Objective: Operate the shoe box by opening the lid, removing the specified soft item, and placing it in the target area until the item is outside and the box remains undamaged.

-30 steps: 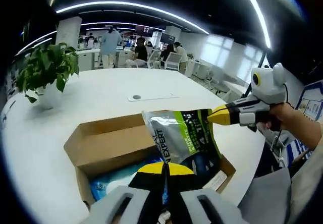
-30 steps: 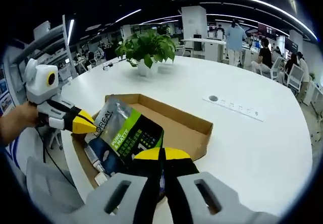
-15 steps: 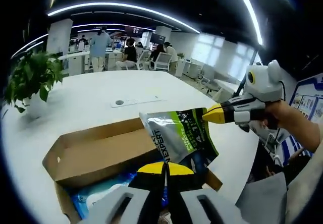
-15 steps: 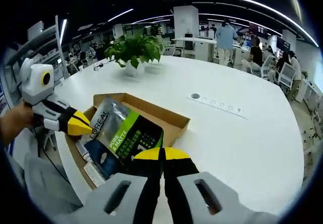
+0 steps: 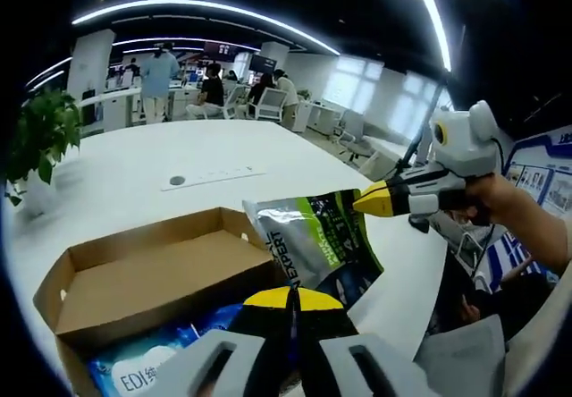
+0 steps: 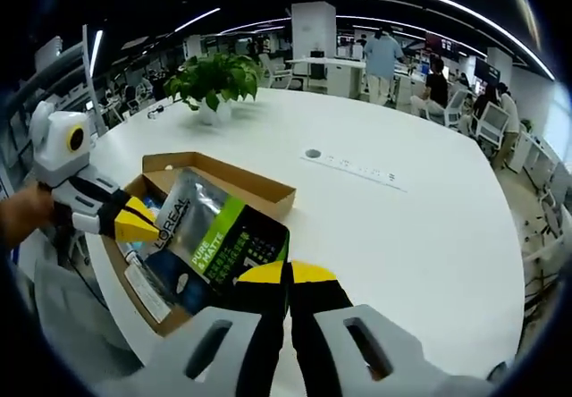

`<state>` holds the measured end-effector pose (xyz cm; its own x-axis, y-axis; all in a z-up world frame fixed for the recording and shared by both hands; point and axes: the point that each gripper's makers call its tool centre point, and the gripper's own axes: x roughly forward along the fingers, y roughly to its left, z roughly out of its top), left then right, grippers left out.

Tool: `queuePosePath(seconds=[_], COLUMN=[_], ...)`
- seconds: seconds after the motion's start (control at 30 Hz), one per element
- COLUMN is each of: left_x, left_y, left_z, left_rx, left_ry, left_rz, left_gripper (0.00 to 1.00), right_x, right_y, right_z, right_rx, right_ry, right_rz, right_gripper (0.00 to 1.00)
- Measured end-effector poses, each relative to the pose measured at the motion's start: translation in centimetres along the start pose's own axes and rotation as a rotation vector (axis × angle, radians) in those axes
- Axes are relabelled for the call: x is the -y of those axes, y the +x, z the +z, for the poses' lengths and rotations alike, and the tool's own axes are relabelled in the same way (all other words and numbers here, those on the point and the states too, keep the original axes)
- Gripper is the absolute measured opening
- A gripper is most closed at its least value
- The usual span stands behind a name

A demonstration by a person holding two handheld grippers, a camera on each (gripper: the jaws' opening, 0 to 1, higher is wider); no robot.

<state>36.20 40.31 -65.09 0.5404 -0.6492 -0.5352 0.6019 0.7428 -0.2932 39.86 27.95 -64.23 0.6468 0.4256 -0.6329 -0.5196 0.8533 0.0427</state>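
Both claws (image 6: pixel 288 276) (image 6: pixel 154 227) on pouch (image 6: pixel 219 245) above open shoe box (image 6: pixel 268 193).

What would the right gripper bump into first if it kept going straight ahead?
Probably nothing soon: it is already shut on the pouch, and beyond the right gripper lies open white table. Depth is hard to judge.

We are looking at a broad white table (image 6: pixel 429 227), and sitting on it near the person's edge is the open cardboard shoe box (image 6: pixel 228 175). Further out, a potted plant (image 6: pixel 210 84) is standing on the tabletop, and a flat white power strip (image 6: pixel 353 166) is lying across the middle.
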Motion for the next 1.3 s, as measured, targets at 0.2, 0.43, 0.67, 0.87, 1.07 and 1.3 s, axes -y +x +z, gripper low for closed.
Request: queuePosePath(seconds=[0.2,0.43,0.67,0.87,1.07,1.3], left_x=[1.5,3.0,4.0,4.2,4.0,3.9], left_y=[1.8,3.7,5.7,7.2,8.7,10.6], left_z=[0.1,0.3,0.0,-0.4,-1.4,-2.7], left_rx=[-0.014,-0.016,-0.054,-0.116,-0.213,-0.348], left_ry=[0.005,0.006,0.035,0.082,0.143,0.224], left_rz=[-0.014,-0.026,-0.034,-0.025,-0.021,-0.027], left_gripper=[0.00,0.00,0.00,0.00,0.00,0.00], right_x=[2.2,4.3,6.0,7.2,8.0,8.6], right_y=[-0.4,-0.8,-0.5,0.2,1.5,3.2], right_z=[-0.8,-1.6,-2.5,-3.4,-4.5,-6.1], right_rx=[-0.019,-0.035,-0.056,-0.079,-0.106,-0.146], right_ry=[0.006,0.004,0.001,-0.007,-0.013,-0.037], right_rz=[-0.034,-0.064,-0.088,-0.098,-0.096,-0.089], right_gripper=[0.00,0.00,0.00,0.00,0.00,0.00])
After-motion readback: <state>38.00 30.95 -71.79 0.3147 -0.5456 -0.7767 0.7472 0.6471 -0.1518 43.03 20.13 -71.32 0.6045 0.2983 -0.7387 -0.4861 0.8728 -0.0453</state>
